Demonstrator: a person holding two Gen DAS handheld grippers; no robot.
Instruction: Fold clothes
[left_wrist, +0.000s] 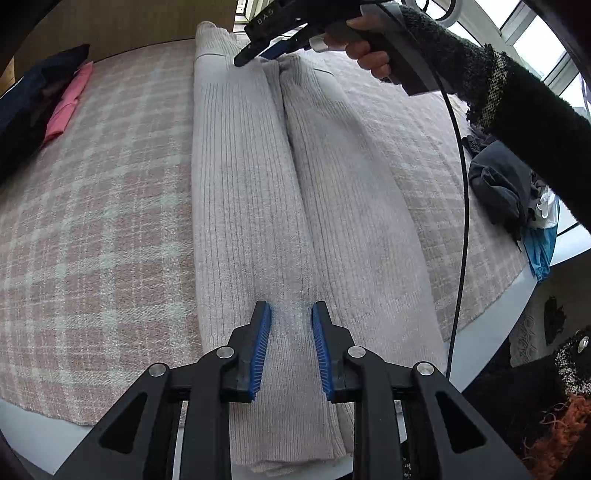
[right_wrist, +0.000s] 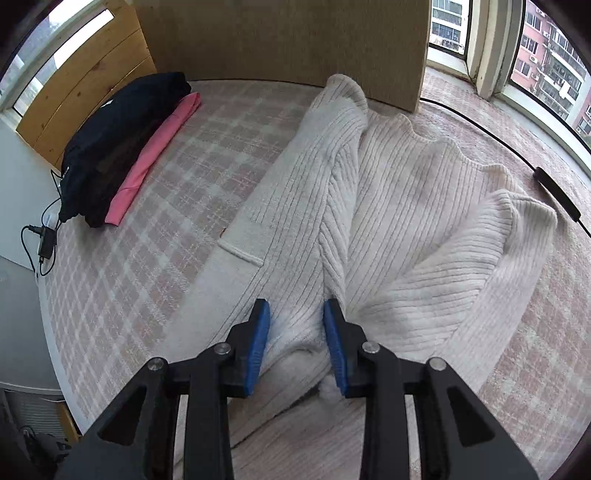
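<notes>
Sweater (left_wrist: 251, 192), cream ribbed knit, lies lengthwise on the pink plaid bed cover (left_wrist: 92, 221). Left tongs (left_wrist: 290, 314) and right tongs (right_wrist: 295, 314) stand apart over its folds, pads not pressing.

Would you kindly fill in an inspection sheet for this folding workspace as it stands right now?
Surface: pink plaid bedspread covering the bed.
Job's things: cream ribbed sweater laid lengthwise, both sides folded in to meet along the middle.
Clutter: dark folded garment with pink garment beside it; heap of grey and blue clothes at the bed edge.
Grippers: left gripper over the sweater's near end, jaws apart; right gripper with jaws apart astride a ridge of sweater, a hand holding it.
Cables: black cable hanging from the right gripper; adapter with cord off the bed.
Surroundings: wooden headboard, windows.
</notes>
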